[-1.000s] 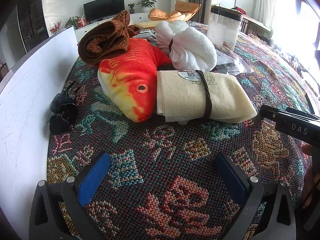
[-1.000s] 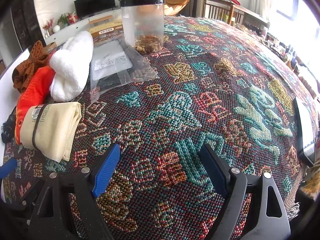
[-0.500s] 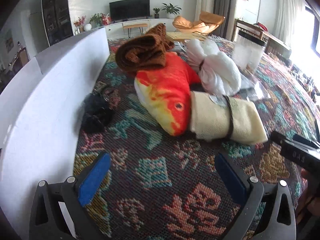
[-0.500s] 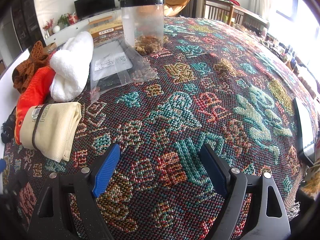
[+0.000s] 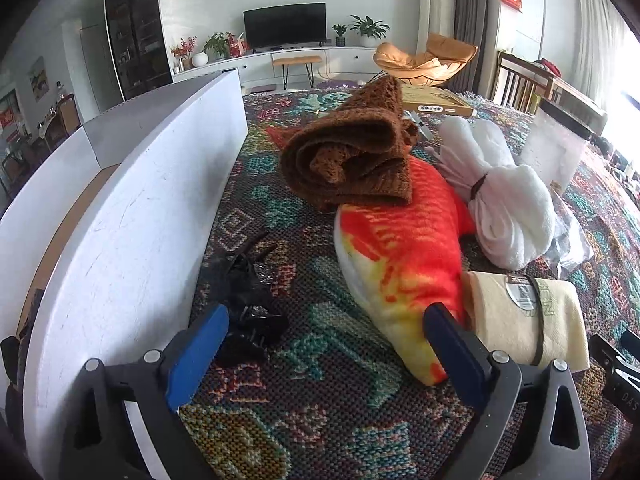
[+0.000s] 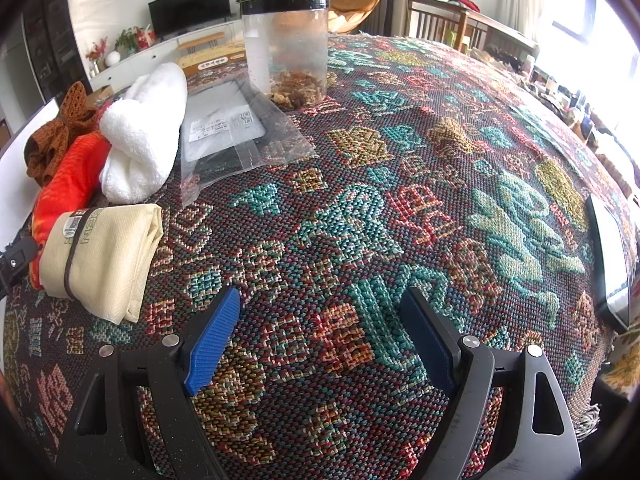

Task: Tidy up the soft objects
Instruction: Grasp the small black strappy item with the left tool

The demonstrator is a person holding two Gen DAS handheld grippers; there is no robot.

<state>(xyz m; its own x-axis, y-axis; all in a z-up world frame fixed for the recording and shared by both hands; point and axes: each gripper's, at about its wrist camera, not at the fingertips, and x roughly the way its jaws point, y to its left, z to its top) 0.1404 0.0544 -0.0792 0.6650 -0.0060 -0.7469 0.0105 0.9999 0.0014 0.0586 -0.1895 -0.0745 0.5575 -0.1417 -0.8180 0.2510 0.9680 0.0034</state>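
In the left wrist view a red and yellow plush fish lies on the patterned cloth, with a rolled brown knit on its tail end. A white towel bundle and a banded cream cloth roll lie to its right. My left gripper is open and empty, with the fish's head by its right finger. My right gripper is open and empty over bare cloth, right of the cream roll, the towel, the fish and the knit.
A white box wall runs along the left. A black hair clip lies beside it. A clear jar and a plastic bag sit beyond the towel. A phone lies at the table's right edge.
My left gripper has moved left and forward, so the fish's head now sits by its right finger and the hair clip by its left. The right gripper has stayed put.
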